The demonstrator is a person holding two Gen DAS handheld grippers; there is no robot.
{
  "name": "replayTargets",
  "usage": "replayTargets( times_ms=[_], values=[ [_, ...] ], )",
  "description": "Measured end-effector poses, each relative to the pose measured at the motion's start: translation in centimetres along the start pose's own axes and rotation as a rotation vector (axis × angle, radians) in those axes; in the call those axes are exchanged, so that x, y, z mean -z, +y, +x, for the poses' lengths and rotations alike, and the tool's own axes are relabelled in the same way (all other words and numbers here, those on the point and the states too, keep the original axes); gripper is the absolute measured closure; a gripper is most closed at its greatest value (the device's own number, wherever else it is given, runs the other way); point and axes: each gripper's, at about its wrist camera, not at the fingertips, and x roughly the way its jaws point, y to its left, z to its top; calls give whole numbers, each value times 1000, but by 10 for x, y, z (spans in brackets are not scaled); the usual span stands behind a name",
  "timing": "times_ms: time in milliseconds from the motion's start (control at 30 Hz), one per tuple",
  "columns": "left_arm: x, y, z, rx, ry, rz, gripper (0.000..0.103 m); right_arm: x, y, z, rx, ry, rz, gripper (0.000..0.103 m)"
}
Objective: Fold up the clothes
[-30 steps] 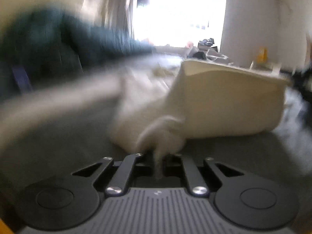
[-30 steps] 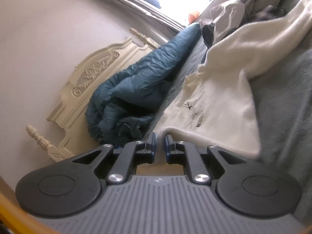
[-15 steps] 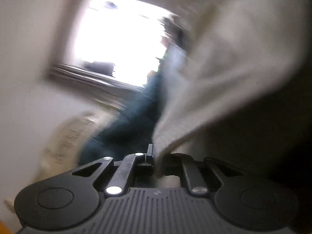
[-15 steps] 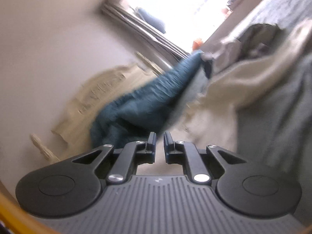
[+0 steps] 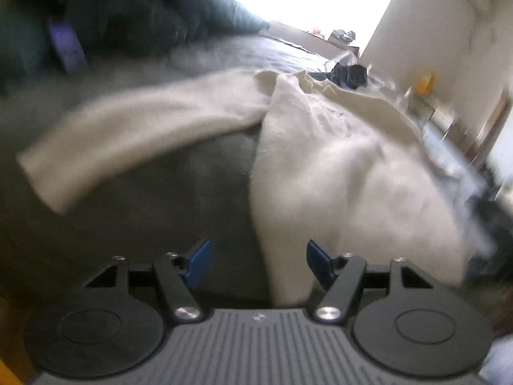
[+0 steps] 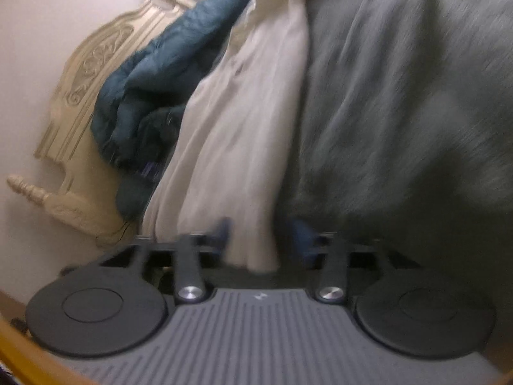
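Both grippers' jaws, left (image 5: 258,261) and right (image 6: 261,240), just opened around the unlabelled cream sweater (image 5: 336,173).

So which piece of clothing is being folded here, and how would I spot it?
Start at the wide grey bed cover. Spread across it lies a cream, fleecy long-sleeved top, one sleeve stretched out sideways. It is the only pale garment; the heaped teal quilt by the carved cream headboard is dark and puffy.
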Motion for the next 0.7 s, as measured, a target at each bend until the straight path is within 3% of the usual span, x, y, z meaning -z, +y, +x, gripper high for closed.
replayTargets(
  times_ms=[67, 167, 200, 233, 267, 300, 400, 467, 500, 600, 700],
  values=[
    [1, 13, 22, 80, 40, -59, 45, -1, 5, 13, -7, 19, -21, 50],
    [19, 32, 43, 200, 40, -204, 45, -2, 16, 21, 26, 12, -9, 48],
    [22, 38, 43, 244, 32, -251, 62, -1, 18, 23, 33, 6, 4, 52],
    [26, 43, 42, 293, 29, -302, 95, 1, 21, 25, 49, -1, 11, 64],
    [29, 48, 42, 345, 31, -352, 91, 5, 27, 29, 67, 5, 7, 98],
    [27, 47, 45, 384, 35, -384, 93, 10, 32, 35, 85, 12, 6, 97],
    [25, 42, 43, 404, 46, -412, 95, 19, 47, 41, 106, -23, -40, 98],
    [24, 41, 31, 420, 56, -434, 95, 19, 57, 25, 48, -92, -24, 98],
    [23, 37, 22, 418, 54, -427, 96, 20, 65, 4, -37, -182, -21, 98],
    [19, 20, -2, 379, 60, -361, 96, 21, 107, -51, -12, -337, -148, 98],
    [24, -2, -1, 253, 134, -282, 96, 21, 117, -74, 19, -341, -170, 98]
  ],
)
